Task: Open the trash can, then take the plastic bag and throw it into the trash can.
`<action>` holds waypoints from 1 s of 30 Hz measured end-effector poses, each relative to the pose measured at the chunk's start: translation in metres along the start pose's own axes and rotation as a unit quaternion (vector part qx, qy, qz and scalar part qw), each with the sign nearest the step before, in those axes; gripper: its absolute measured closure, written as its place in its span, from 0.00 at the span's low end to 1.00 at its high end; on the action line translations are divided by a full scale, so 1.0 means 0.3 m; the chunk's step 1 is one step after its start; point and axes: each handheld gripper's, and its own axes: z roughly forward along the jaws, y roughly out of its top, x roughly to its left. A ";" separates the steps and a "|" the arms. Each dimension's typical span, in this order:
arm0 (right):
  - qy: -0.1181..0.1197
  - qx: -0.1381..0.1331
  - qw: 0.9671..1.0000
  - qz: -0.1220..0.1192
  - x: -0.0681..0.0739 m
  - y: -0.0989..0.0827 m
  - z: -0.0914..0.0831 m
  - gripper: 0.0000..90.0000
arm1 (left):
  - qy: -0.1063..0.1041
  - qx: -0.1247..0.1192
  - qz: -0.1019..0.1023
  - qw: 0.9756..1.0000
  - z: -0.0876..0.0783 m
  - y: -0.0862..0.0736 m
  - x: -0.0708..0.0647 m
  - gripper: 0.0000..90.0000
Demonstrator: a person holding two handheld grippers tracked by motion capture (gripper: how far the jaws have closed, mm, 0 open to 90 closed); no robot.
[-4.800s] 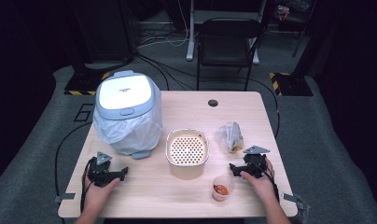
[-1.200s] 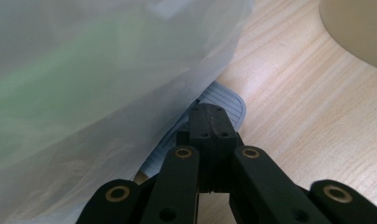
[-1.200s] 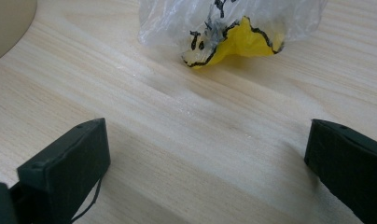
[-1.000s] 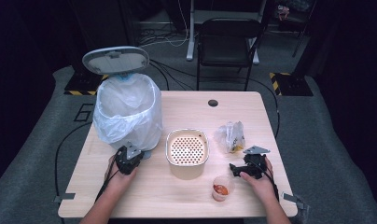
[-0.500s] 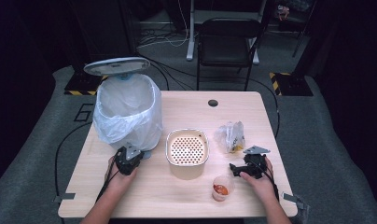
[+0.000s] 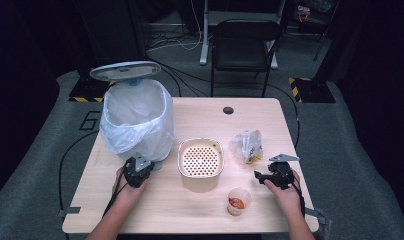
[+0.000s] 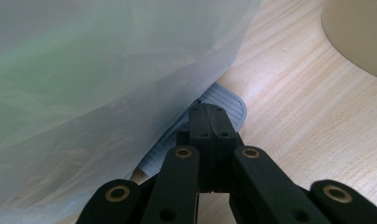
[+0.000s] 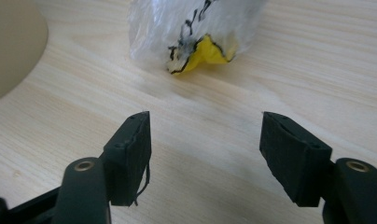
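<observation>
The left gripper (image 6: 136,171), jaws pressed shut with nothing between them, bears on the grey pedal (image 7: 214,100) at the near foot of the bin (image 6: 135,120), whose lid (image 6: 125,70) stands raised over the white liner. The right gripper (image 6: 271,176) has just been closing its jaws, but they are still apart over bare table (image 6: 200,212); just beyond lies a crumpled bag (image 8: 196,28). Between the hands sit a perforated basket (image 6: 200,159) and a small cup (image 6: 238,201).
</observation>
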 end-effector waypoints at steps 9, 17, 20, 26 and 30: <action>-0.008 -0.030 0.998 0.054 -0.056 0.079 -0.066 0.32 | 0.002 0.003 0.009 1.000 -0.002 0.001 -0.001 1.00; -0.024 -0.036 0.998 0.053 -0.105 0.180 -0.079 0.32 | 0.003 0.003 0.008 1.000 -0.002 0.001 -0.001 1.00; -0.021 -0.039 0.998 0.054 -0.115 0.213 -0.078 0.32 | -0.001 0.007 0.008 1.000 -0.004 0.002 -0.001 1.00; -0.030 -0.041 0.997 0.054 -0.130 0.257 -0.069 0.32 | 0.000 0.007 0.009 1.000 -0.004 0.002 0.000 1.00; -0.037 -0.044 0.997 0.052 -0.138 0.290 -0.058 0.32 | 0.001 0.005 0.008 1.000 -0.003 0.001 -0.001 1.00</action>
